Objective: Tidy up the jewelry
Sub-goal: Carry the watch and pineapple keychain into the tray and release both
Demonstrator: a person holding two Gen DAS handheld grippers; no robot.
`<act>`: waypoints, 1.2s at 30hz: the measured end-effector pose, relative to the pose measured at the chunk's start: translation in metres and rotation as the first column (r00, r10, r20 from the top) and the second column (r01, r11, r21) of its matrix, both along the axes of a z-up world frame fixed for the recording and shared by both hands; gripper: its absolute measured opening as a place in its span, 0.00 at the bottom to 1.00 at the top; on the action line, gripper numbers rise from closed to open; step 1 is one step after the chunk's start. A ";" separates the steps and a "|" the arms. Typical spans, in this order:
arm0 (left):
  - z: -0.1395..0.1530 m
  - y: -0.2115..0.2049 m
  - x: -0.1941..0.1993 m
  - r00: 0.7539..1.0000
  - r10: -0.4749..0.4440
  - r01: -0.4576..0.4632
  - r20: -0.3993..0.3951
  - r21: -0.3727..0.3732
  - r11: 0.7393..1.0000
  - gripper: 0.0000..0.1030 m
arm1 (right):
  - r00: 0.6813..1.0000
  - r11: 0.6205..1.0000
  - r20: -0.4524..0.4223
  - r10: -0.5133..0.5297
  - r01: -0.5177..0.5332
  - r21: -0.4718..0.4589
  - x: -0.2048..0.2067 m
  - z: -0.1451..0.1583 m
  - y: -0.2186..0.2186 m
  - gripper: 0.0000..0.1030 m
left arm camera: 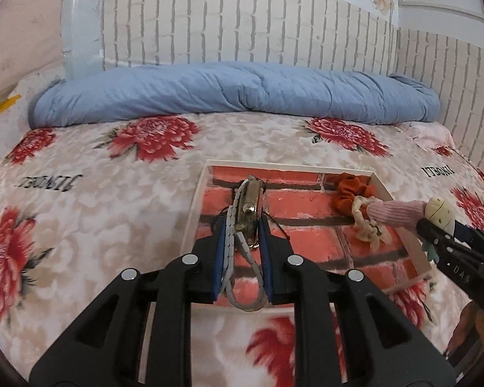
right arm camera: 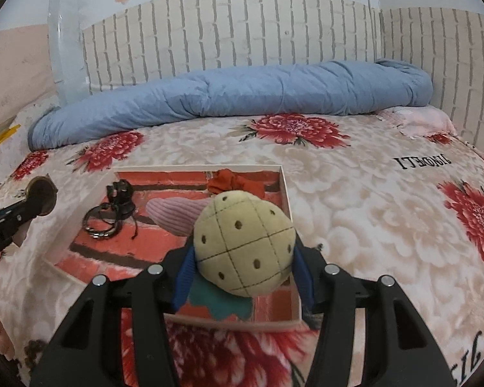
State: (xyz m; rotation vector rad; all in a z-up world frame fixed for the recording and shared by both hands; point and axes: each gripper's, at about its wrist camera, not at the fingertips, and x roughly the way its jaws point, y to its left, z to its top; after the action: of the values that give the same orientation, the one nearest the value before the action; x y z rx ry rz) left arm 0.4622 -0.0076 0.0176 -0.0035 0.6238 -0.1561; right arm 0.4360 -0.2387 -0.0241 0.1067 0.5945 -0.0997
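Bed point(left arm camera: 106, 200) w/ floral cover, blue quilt point(left arm camera: 235, 93) rolled at 12. Brick-print tray point(right arm camera: 284, 190) centre holds orange scrunchie point(right arm camera: 232, 182) at 12, black keyring point(right arm camera: 111, 216) at 9 — part sorted, I'd judge. Right gripper point(right arm camera: 242, 258) clamps plush toy point(right arm camera: 242, 242) over tray. Left gripper point(left arm camera: 242, 238) pinches watch point(left arm camera: 250, 206) over tray's 9 side; neither placed yet.

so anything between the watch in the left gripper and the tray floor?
Nothing visible. The watch is clamped in the left gripper over bare tray floor; the scrunchies lie off to the right.
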 end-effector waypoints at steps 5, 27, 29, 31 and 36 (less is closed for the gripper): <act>-0.034 -0.013 0.029 0.999 -0.006 0.007 -0.052 0.014 1.000 0.18 | 0.999 1.000 -0.039 -0.009 0.008 -0.007 0.021 -0.017 0.001 0.51; -0.061 -0.017 0.054 0.990 0.009 -0.003 -0.137 0.038 0.999 0.26 | 0.989 1.000 -0.146 0.005 -0.009 -0.026 0.048 -0.054 0.006 0.52; -0.061 -0.018 0.054 0.990 0.013 -0.007 -0.139 0.043 0.999 0.29 | 0.989 1.000 -0.147 0.006 -0.010 -0.025 0.047 -0.055 0.006 0.52; -0.062 -0.019 0.055 0.989 0.015 -0.008 -0.145 0.049 0.999 0.31 | 0.989 1.000 -0.151 0.007 -0.010 -0.023 0.048 -0.056 0.005 0.52; -0.064 -0.021 0.055 0.988 0.025 -0.014 -0.155 0.073 0.997 0.38 | 0.987 1.000 -0.158 0.009 -0.013 -0.025 0.049 -0.058 0.006 0.55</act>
State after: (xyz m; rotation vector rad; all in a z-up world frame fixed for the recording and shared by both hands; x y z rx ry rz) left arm 0.5177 -0.0290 -0.0462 0.0484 0.7852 -0.1150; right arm 0.4847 -0.2324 -0.0817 0.0708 0.7518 -0.1059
